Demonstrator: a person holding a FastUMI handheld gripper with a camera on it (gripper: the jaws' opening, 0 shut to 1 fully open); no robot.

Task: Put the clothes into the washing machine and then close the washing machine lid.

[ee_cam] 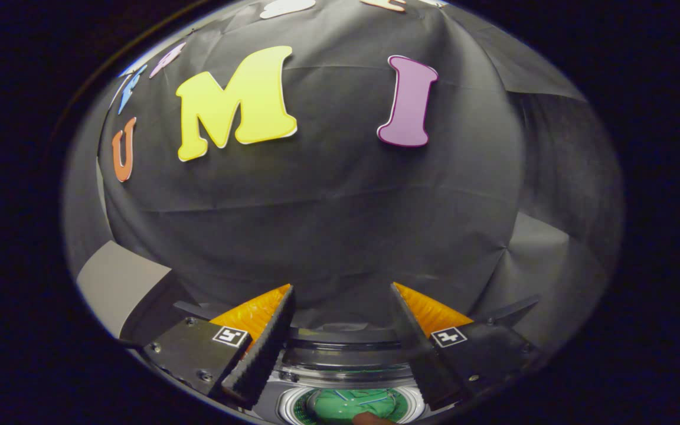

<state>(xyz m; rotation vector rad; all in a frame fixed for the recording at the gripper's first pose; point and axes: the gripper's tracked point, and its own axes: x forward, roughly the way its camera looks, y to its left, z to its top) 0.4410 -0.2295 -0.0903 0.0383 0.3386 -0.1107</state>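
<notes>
The gripper (343,330) is held with its fingers spread wide and nothing between them — seemingly raised above the washing machine (349,360) and pointed forward rather than down. Just below and between the fingers, a round opening (352,404) is seen with green clothes (349,402) lying inside, so the loading appears to be done and the lid is judged the step left. The lid itself cannot be made out with certainty — only a dark curved band sits behind the opening. Beyond, the booth wall (328,224) is seen, with a pale panel (118,283) cut off at one side
</notes>
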